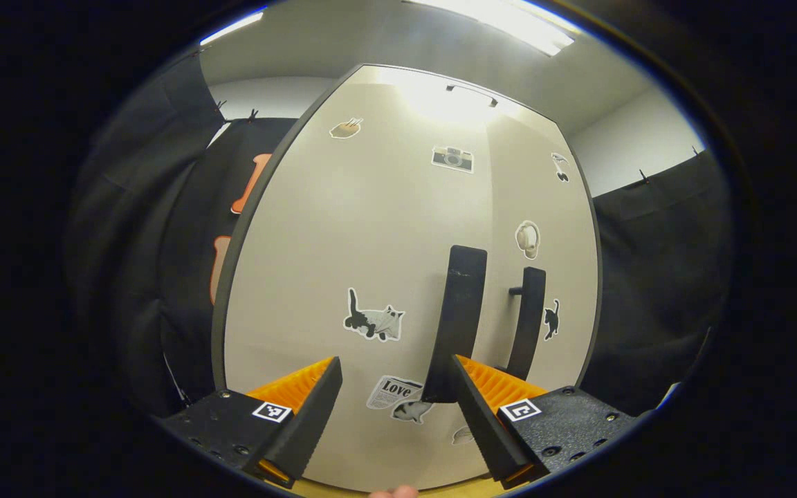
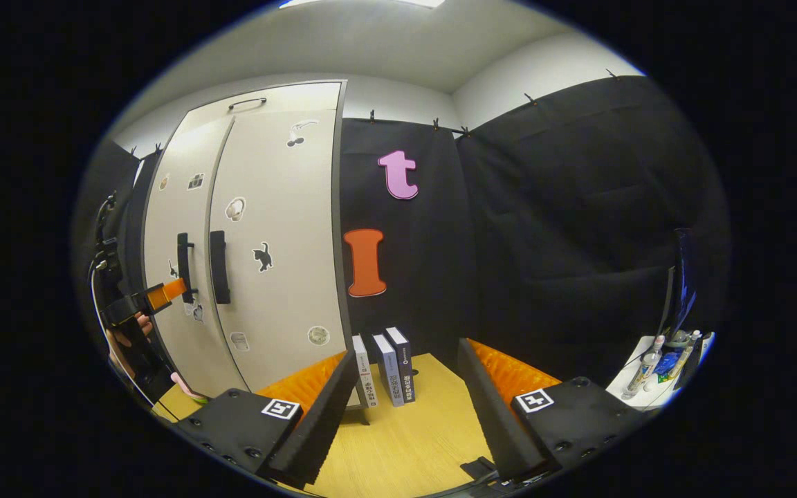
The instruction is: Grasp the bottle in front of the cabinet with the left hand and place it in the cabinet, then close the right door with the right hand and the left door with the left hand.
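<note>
The tall pale cabinet (image 1: 385, 228) stands right in front of my left gripper (image 1: 395, 361), its two sticker-covered doors meeting at a seam and looking shut, so the inside is hidden. My left gripper is open, and the left door's black handle (image 1: 464, 311) rises just past its right finger. The right door's handle (image 1: 530, 321) is beside it. In the right gripper view the cabinet (image 2: 281, 263) is at the left, with the left gripper (image 2: 167, 290) held by a hand (image 2: 129, 332) against the left door near its handle (image 2: 182, 266). My right gripper (image 2: 407, 349) is open and empty over the wooden table (image 2: 412, 443).
Three books (image 2: 388, 373) stand upright on the table beside the cabinet's right side. A small white shelf (image 2: 637, 384) with bottles and tubes sits at the far right. Black cloth walls close off the booth behind and to the right.
</note>
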Motion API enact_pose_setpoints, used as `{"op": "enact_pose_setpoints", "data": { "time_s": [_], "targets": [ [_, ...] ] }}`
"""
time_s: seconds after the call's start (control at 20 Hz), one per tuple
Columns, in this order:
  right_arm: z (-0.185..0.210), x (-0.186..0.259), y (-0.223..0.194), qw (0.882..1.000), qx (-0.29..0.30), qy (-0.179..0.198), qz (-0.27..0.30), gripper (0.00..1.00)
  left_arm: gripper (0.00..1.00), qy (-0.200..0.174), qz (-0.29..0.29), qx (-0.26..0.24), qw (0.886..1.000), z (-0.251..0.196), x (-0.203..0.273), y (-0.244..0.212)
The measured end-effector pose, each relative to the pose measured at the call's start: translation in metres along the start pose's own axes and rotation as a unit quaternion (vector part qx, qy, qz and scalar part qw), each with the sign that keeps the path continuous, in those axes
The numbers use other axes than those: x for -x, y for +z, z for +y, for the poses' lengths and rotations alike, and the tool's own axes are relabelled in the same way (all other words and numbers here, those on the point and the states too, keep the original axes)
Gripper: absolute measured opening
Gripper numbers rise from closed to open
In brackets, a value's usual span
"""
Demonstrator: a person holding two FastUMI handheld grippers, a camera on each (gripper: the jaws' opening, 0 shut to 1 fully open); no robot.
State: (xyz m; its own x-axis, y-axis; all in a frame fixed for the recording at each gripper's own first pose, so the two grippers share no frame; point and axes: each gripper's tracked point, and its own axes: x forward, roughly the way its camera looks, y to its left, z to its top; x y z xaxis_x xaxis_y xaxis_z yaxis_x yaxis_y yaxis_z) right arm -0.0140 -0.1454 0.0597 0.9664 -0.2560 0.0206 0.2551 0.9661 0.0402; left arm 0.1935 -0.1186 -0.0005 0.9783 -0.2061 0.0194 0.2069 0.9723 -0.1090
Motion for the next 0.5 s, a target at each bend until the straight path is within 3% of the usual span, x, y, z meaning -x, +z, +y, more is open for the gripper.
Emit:
{"op": "enact_pose_setpoints", "data": {
  "time_s": [0.2,0.5],
  "targets": [
    [0.019,-0.002,0.0,0.999,-0.016,0.026,0.012,0.97,0.94,0.002,0.005,-0.002,1.0,-0.004,0.007,0.002],
    [0.053,-0.005,-0.005,0.996,-0.032,0.08,0.021,0.98,0.97,-0.013,0.017,0.035,0.999,-0.039,0.067,0.002]
  ]
}}
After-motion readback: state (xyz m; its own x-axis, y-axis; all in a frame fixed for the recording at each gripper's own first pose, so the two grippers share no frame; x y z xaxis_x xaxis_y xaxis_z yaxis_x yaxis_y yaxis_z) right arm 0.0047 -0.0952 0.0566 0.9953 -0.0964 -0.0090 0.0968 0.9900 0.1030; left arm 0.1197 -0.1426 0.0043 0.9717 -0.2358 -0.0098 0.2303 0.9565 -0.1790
